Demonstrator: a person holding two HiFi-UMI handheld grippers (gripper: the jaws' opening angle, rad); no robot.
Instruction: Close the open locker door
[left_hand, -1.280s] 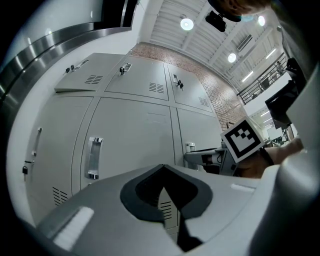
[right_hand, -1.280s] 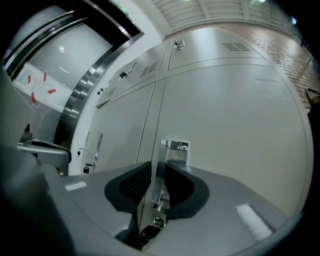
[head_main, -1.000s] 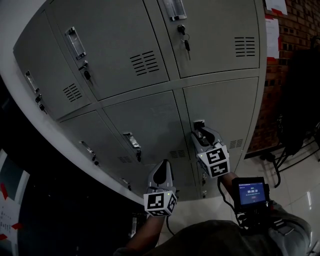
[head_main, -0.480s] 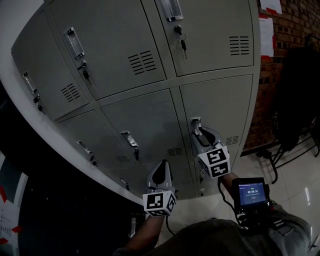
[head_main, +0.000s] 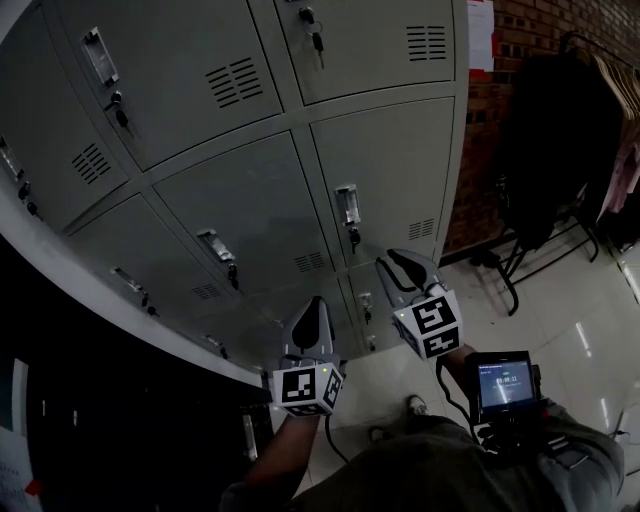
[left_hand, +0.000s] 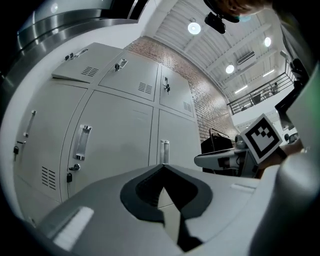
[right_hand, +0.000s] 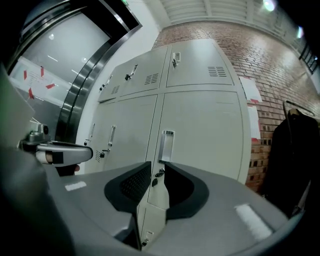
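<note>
The grey lockers (head_main: 240, 190) all show flush doors in the head view. The door (head_main: 390, 160) with the recessed handle (head_main: 347, 205) lies flat with its neighbours. My right gripper (head_main: 393, 262) hangs below and right of that handle, away from the door. Its jaws have just been closing, stand open, and hold nothing. In the right gripper view (right_hand: 156, 167) the handle (right_hand: 166, 146) shows far off through the gap. My left gripper (head_main: 315, 303) floats lower left, its tips together and empty; it (left_hand: 162, 167) points at the lockers.
A brick wall (head_main: 520, 30) with papers (head_main: 481, 25) meets the lockers on the right. A rack with dark clothes (head_main: 560, 150) stands on the glossy floor (head_main: 590, 320). A small screen device (head_main: 505, 380) sits on the right forearm. Keys (head_main: 318, 42) hang from locks.
Both grippers have drawn back from the lockers. The right gripper has left the door handle it was at, and its jaws have narrowed. The view has swung toward the right.
</note>
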